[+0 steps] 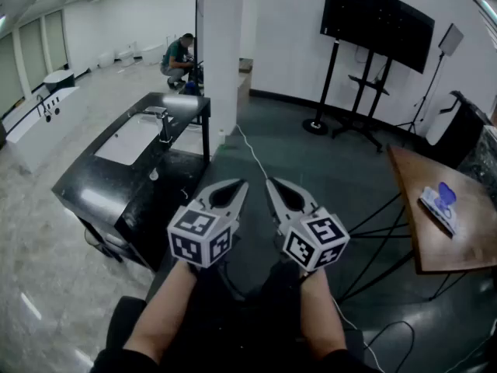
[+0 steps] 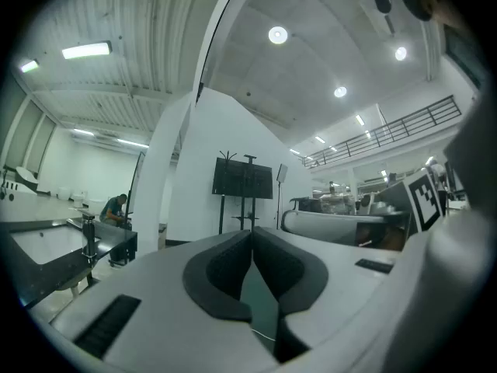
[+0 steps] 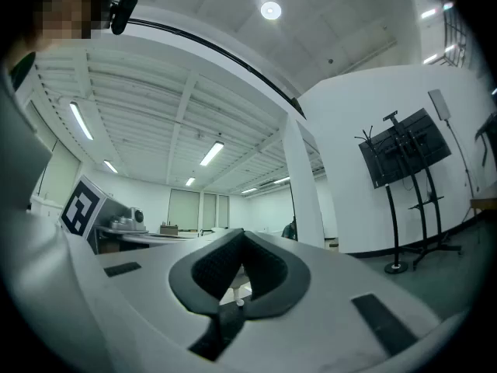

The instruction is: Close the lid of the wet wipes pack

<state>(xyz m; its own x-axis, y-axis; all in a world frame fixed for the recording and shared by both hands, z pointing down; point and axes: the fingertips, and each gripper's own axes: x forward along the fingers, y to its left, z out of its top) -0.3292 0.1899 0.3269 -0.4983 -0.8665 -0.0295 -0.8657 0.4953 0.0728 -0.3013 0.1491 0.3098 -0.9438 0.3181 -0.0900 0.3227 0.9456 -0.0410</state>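
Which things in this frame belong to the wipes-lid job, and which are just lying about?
For the job: white-and-blue pack, likely the wipes, on the wooden table; left gripper and right gripper, both shut, empty.
Lying about: black sink counter, screen on its stand, white pillar, crouching person.

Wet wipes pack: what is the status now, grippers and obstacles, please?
Left gripper shut, empty, held level. Right gripper shut, empty, level. Wet wipes pack on wooden table at right, apart from both grippers; lid too small to judge. Only floor between.
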